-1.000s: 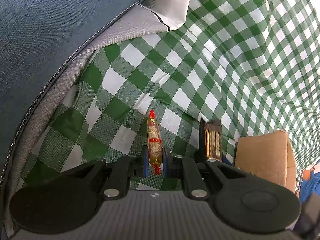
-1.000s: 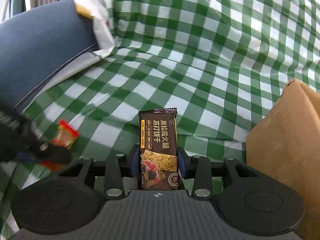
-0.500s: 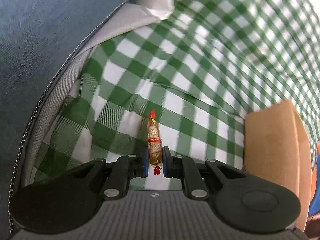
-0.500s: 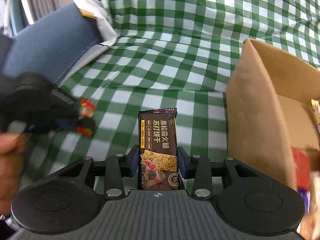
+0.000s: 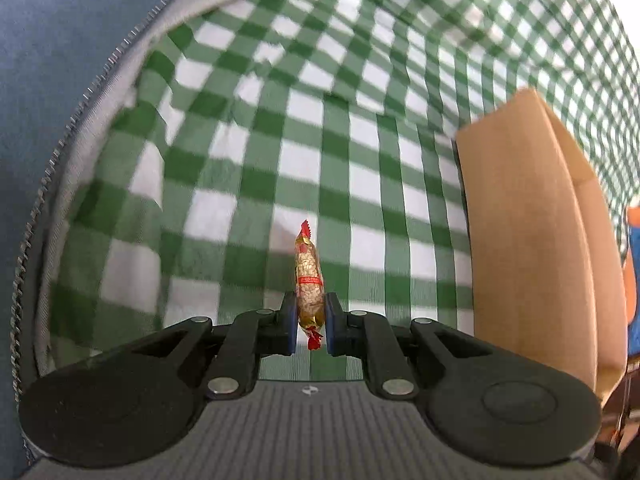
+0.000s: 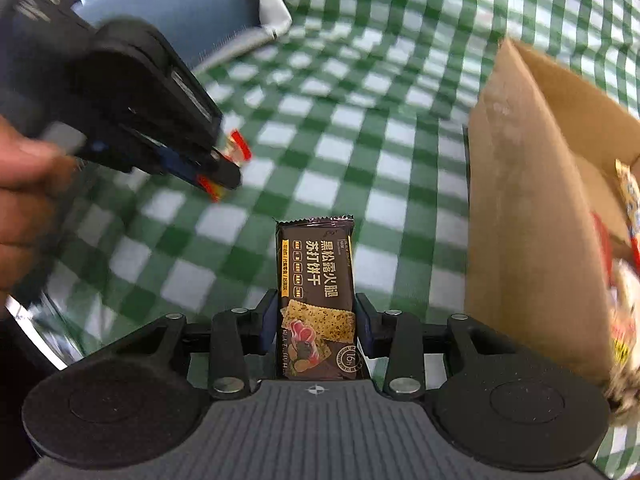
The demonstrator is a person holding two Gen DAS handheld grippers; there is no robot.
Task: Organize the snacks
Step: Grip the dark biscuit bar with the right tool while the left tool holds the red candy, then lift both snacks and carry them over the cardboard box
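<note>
In the left wrist view my left gripper point(image 5: 310, 312) is shut on a small clear peanut packet point(image 5: 308, 280) with red twisted ends, held upright above the green checked cloth. My right gripper point(image 6: 314, 320) is shut on a dark brown cracker packet point(image 6: 316, 280) with yellow print. The right wrist view also shows the left gripper point(image 6: 224, 168) at the left, carried by a hand point(image 6: 24, 208), with the peanut packet's red ends point(image 6: 238, 150) poking out. A brown cardboard box point(image 5: 532, 240) stands to the right; its open top point(image 6: 576, 128) shows several snacks inside.
The green and white checked cloth point(image 5: 320, 120) covers the surface. A blue cushion with a zip point(image 5: 60, 80) borders it at the left and back. A white wrapper point(image 6: 272, 4) lies at the far cloth edge. Colourful packets point(image 6: 624, 280) fill the box's right side.
Both grippers have travelled right toward the cardboard box, each still holding its packet. The box now looms larger in both views, and the left gripper has come closer in the right wrist view.
</note>
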